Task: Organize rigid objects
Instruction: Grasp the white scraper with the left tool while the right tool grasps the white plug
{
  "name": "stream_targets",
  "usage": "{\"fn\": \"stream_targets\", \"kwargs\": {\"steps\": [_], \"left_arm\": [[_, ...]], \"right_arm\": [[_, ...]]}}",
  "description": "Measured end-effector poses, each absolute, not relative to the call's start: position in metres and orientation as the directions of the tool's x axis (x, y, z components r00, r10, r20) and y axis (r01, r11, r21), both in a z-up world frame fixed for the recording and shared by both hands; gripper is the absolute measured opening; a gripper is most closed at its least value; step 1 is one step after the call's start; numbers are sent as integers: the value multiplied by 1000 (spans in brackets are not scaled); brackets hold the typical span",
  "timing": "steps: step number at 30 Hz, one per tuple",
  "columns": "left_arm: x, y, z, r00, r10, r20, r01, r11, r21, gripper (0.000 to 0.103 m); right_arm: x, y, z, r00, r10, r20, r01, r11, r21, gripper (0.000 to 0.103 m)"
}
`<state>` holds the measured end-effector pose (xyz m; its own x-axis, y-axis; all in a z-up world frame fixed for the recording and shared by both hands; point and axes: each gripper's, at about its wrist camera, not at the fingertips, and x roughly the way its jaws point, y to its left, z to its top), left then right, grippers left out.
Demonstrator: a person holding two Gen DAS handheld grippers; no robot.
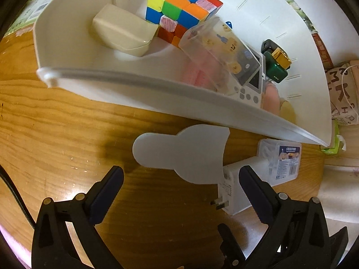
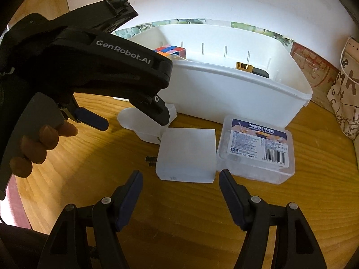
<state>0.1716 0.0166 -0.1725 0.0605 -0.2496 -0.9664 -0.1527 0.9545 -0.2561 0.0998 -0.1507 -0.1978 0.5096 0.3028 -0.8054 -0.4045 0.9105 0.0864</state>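
Wooden surface (image 1: 56, 121) carries three loose items in front of white bin (image 1: 157, 94): frosted white lid-shaped piece (image 1: 179, 154), white plug adapter (image 2: 187, 154), clear floss-pick box (image 2: 255, 148).

Left wrist view: left tongs (image 1: 179, 192) spread as wide as they go, nothing between the pads, pointing steeply down. Frosted piece sits centre frame, just beyond the tips. Adapter lies lower right, right-hand pad overlapping its near end in the picture; contact not clear.

Right wrist view: right tongs (image 2: 180, 190) partly spread, empty, hovering just short of the adapter's near edge at lower centre. Floss-pick box directly right of the adapter, touching or nearly so. Left tongs show upper left, over the frosted piece.

Bin already holds puzzle cube (image 1: 181, 13), cream case (image 1: 123, 31), clear printed box (image 1: 222, 51), green block with gold cap (image 1: 276, 65).

Likely step: left tongs picking the frosted piece for the bin.

To do well:
- Centre the piece between the pads before closing; looks offset toward the right-hand pad now.
- Thin, flat, slick plastic: pinch across the narrow neck, not the wide end.
- Keep the right-hand pad off the adapter, or both get dragged.
- Hold right tongs back until left clears; workspaces overlap.
- Lift over the bin's near wall, drop into the free floor at lower left of the bin.
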Motion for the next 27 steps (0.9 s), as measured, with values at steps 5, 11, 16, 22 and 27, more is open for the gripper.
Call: {"fn": "stream_targets", "kwargs": {"steps": [5,11,16,22,27], "left_arm": [[181,17,-178,41,-241,-970,-150,958,-245,102],[199,20,-182,36,-222,-974,-142,964,-225,102],[210,12,-184,28,-167,-986,-125,978,-170,102],[216,-7,-185,16,-94,-995,-106,990,-95,102],[217,-19,-188,5,-47,-999,-100,994,-47,101]], "right_arm": [[103,-148,-200,509,292,-809,-403,912,76,71],[108,-144,-205,500,289,-817,-413,908,69,71],[109,-143,-208,493,279,-824,-410,910,63,71],[107,-137,-209,486,275,-830,-413,909,60,68],[113,-134,-210,478,277,-833,-411,909,67,60]]}}
